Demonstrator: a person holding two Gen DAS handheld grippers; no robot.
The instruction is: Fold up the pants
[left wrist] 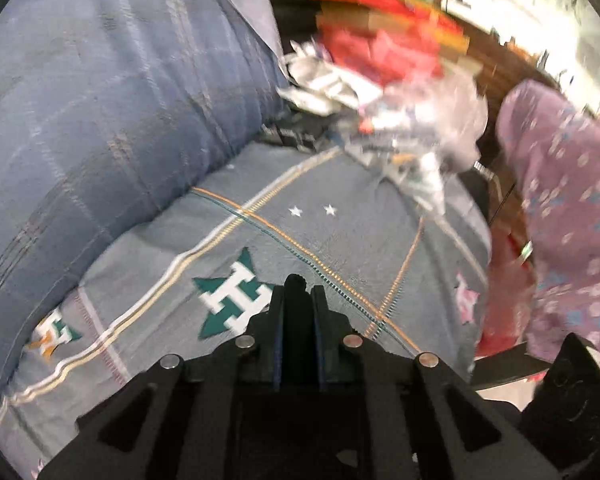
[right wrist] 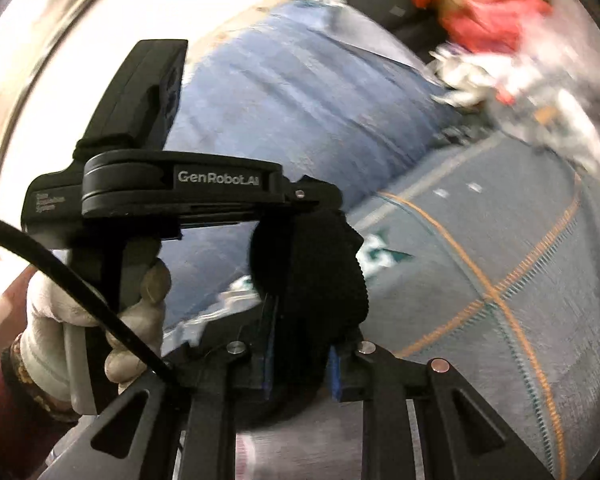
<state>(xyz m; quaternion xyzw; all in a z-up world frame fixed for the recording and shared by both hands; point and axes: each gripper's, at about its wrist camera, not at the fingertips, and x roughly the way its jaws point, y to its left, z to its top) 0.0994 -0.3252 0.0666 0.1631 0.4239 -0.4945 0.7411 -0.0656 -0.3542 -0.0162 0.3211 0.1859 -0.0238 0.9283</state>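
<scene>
A: Nearest me, the right gripper (right wrist: 300, 364) is clenched on black pants (right wrist: 308, 264), bunched toward twelve o'clock.

B: And the left gripper (left wrist: 300, 300)?

A: Pinching the same fabric, apparently.

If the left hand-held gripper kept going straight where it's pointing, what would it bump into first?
Probably the grey bedsheet, just beyond the green star logo. The left hand-held gripper points down at it, holding a strip of black fabric. Depth is hard to judge.
</scene>
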